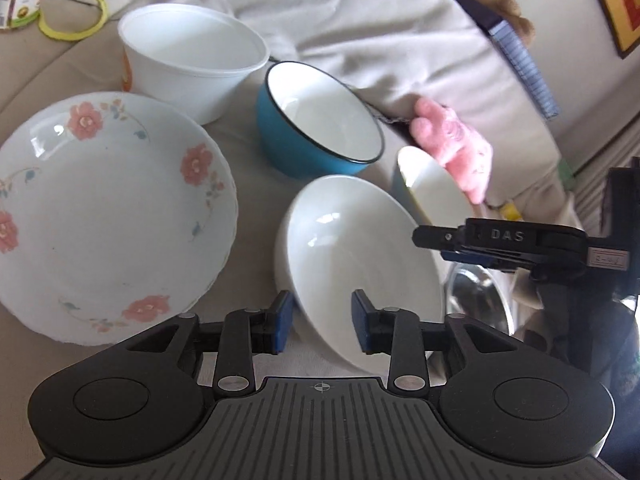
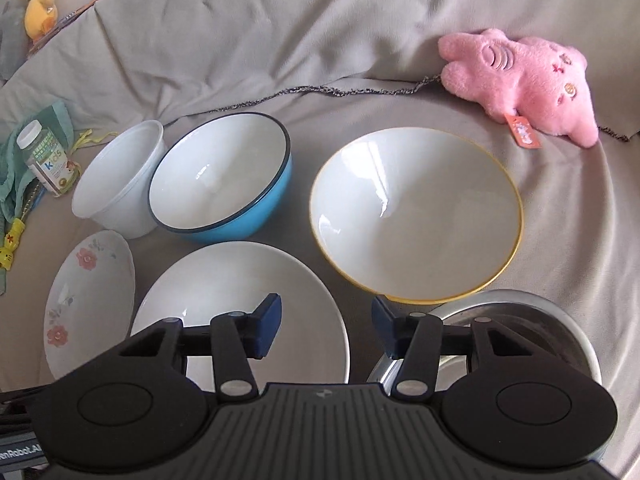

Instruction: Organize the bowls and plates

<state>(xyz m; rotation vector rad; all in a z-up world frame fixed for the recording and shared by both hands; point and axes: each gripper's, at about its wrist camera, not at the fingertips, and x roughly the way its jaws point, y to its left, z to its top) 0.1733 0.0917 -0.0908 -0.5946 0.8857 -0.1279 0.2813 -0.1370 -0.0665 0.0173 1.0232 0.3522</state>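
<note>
Both grippers hover over the crockery laid out on the beige sheet point(image 2: 360, 40), and neither holds a thing. The left gripper point(image 1: 322, 322) has its blue pads spread, the near rim of the plain white bowl point(image 1: 360, 264) showing in the gap but not pinched. The right gripper point(image 2: 324, 328) is spread too, with bare cloth and the edge of that same white bowl point(image 2: 240, 292) beneath the gap.

Take the white bowl as the centre. The flowered plate point(image 1: 108, 216) lies just to its left. Behind it sits the blue bowl point(image 2: 224, 180), tilted, with the white plastic tub point(image 2: 120, 180) touching the blue bowl's left side. Behind and to the right of the white bowl is the yellow-rimmed bowl point(image 2: 416, 216). A steel bowl point(image 2: 520, 320) sits right beside the white bowl, under the right gripper's outer finger. Far beyond lies a pink plush toy point(image 2: 528, 76).
</note>
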